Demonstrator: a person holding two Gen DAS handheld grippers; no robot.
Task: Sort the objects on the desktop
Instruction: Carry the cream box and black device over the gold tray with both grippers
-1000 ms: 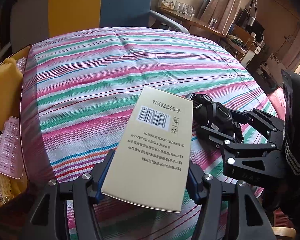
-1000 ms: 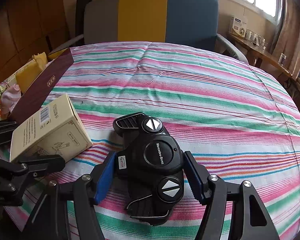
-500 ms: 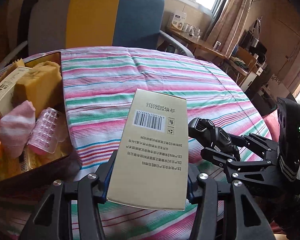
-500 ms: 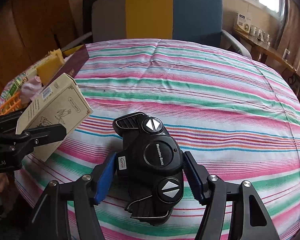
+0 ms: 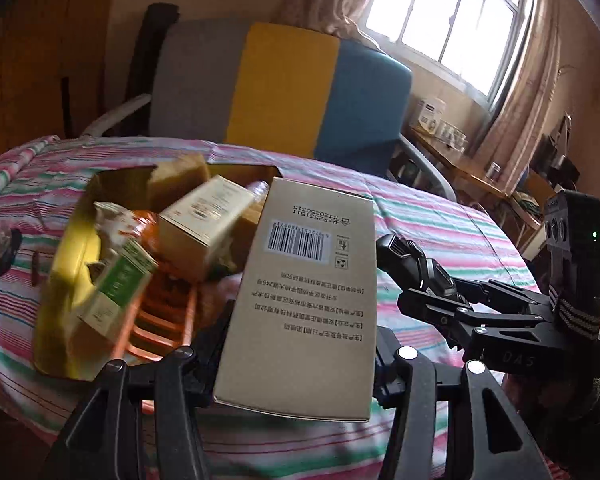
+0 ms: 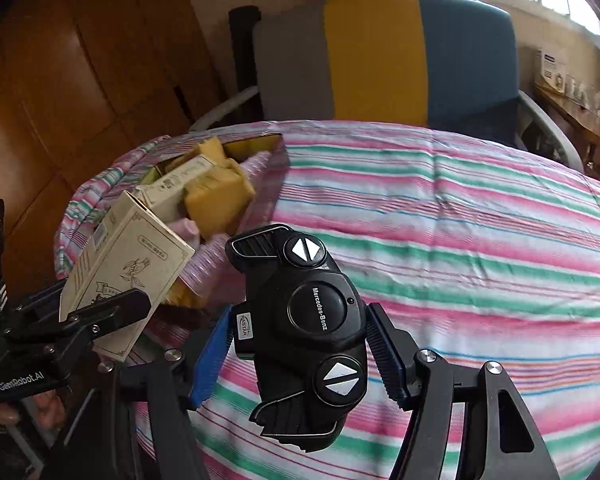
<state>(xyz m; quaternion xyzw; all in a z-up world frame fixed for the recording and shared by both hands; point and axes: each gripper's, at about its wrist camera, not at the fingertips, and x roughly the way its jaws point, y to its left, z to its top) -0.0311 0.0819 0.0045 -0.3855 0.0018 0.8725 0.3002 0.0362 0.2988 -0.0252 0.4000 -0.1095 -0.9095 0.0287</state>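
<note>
Open striped table [image 6: 459, 208] across the centre and right of the right wrist frame — bare cloth, wide room for a pass. Crowded at left: storage box [image 5: 56, 280] heaped with a yellow sponge [image 6: 216, 200], cartons [image 5: 204, 220] and an orange basket [image 5: 160, 320] — little spare space inside. Blocked behind by the chair [image 6: 379, 60] along the table's far edge, upper centre of both frames.

Each wrist view looks forward along its own tool, close over the striped bench [image 6: 439, 216]; both face the chair [image 5: 284, 88] and share the full box [image 5: 60, 280] at left
</note>
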